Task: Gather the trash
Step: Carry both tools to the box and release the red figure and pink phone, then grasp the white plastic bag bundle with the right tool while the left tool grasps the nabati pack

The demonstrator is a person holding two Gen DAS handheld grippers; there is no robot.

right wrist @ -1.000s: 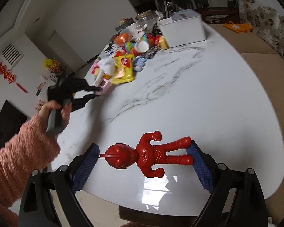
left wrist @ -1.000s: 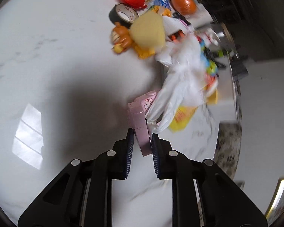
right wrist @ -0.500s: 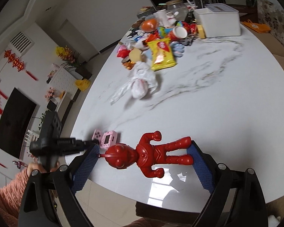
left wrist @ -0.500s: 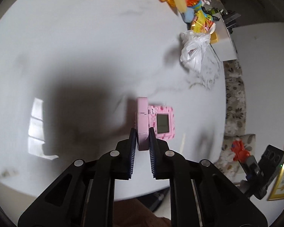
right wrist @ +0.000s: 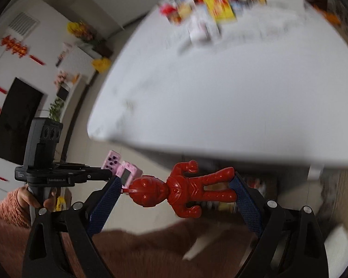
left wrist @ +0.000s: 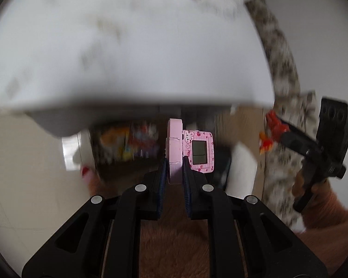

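Now both loads are off the table (left wrist: 150, 46) and past its near edge; half a second ago the pink toy console (left wrist: 190, 149) hung above the marble top, a second ago it was just being nipped out of the clutter beside a white plastic bag. Left gripper (left wrist: 174, 169) is clamped on the console's folded half, blue ribbed pads pressed flat to both faces; the screen half sticks out to the right. Right gripper (right wrist: 178, 190) is closed lengthwise on the red figure (right wrist: 185, 188), one pad at the head, the other at the feet, jaws wide because the figure is long.

Meaning for the task, as a judgement: pick-up is done for these two, and the carry toward some bin below table level is under way. Under the tabletop there is a blurred box or bin of coloured things; cannot confirm it is the target.

Materials:
- console: hard glossy pink plastic, hinged, boxy, grey screen, cartoon print.
- figure: rigid moulded red plastic, smooth, rounded head, arms bent.
- table: white marble-look slab, grey veining, rounded rim.
- sleeve (right wrist: 9, 210): fuzzy rust-orange knit.
- remaining clutter (right wrist: 215, 2) lies at the far end, blurred.
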